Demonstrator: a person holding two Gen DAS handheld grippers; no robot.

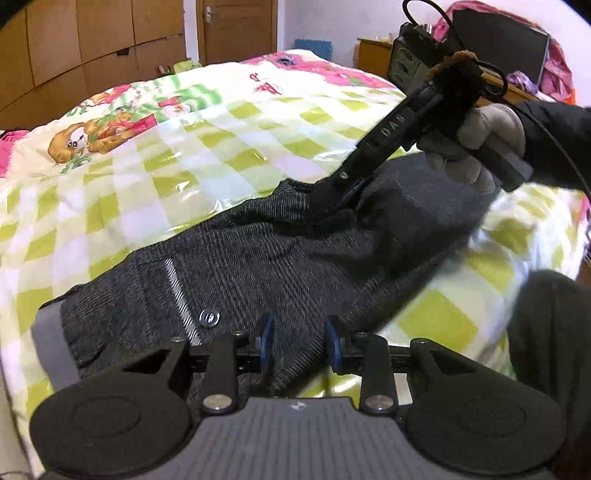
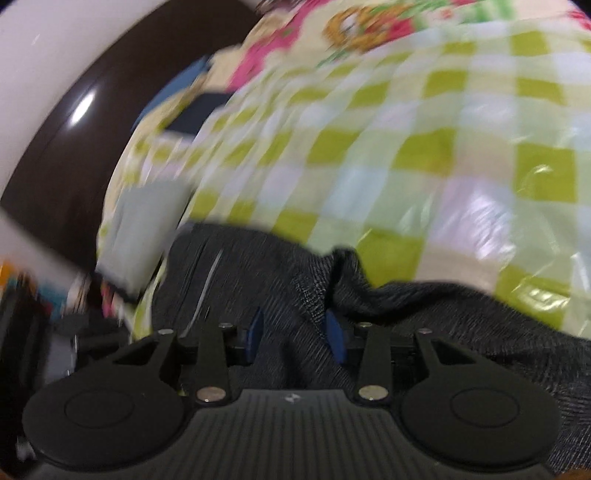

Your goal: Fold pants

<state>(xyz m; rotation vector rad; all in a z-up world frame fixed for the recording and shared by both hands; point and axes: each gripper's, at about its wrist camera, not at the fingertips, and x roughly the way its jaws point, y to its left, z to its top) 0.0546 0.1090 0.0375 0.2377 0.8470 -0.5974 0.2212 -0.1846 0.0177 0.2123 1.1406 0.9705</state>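
Dark grey striped pants point(image 1: 280, 258) lie on a bed with a green-checked cover point(image 1: 155, 177); a button point(image 1: 209, 317) and a pale pocket trim show near the waist. My left gripper point(image 1: 300, 341) is open, its blue pads on either side of the cloth near the waistband. My right gripper point(image 1: 340, 206), held by a gloved hand, presses its tips down into the pants' far part. In the right wrist view the pants point(image 2: 406, 314) fill the lower frame, and the right gripper point(image 2: 295, 334) is open with cloth between its pads. That view is blurred.
Wooden wardrobes point(image 1: 92, 48) and a door point(image 1: 236, 29) stand beyond the bed. A desk with a dark screen point(image 1: 506, 48) and clothes is at the back right. A dark headboard point(image 2: 85, 129) curves at the left of the right wrist view.
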